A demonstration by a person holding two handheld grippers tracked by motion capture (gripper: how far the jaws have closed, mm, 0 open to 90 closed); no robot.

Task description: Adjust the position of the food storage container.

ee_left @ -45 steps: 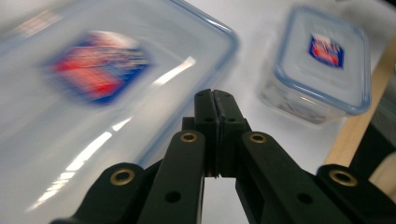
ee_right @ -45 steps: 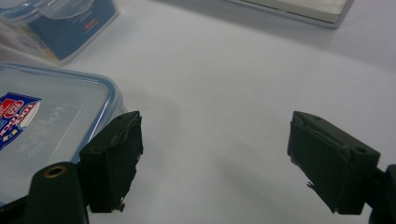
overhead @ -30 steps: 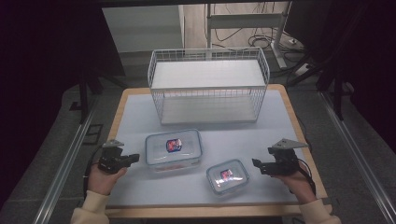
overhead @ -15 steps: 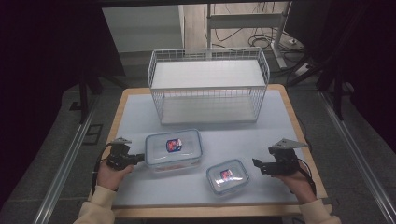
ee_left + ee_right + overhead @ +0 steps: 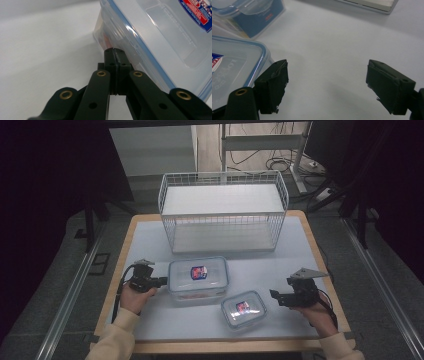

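A large clear lidded container (image 5: 198, 279) with a red-and-blue label lies on the pale table. A smaller one (image 5: 243, 309) of the same kind lies nearer, to its right. My left gripper (image 5: 164, 281) is shut with nothing between its jaws, and its tips are at the large container's left side wall. The left gripper view has the closed tips (image 5: 114, 51) right against that container (image 5: 155, 42), under the lid's rim. My right gripper (image 5: 275, 295) is open, just right of the small container. In the right gripper view the jaws (image 5: 327, 85) stand wide apart beside the small container (image 5: 232, 75).
A white wire basket (image 5: 223, 215) stands at the back of the table (image 5: 150, 235), its open front facing me. Wooden edges frame the table. Cables and stands lie on the floor beyond. The large container's side (image 5: 249, 15) appears at the upper left of the right gripper view.
My left hand has moved right, bringing the shut gripper up to the large container's side. The right hand and both containers have stayed put.
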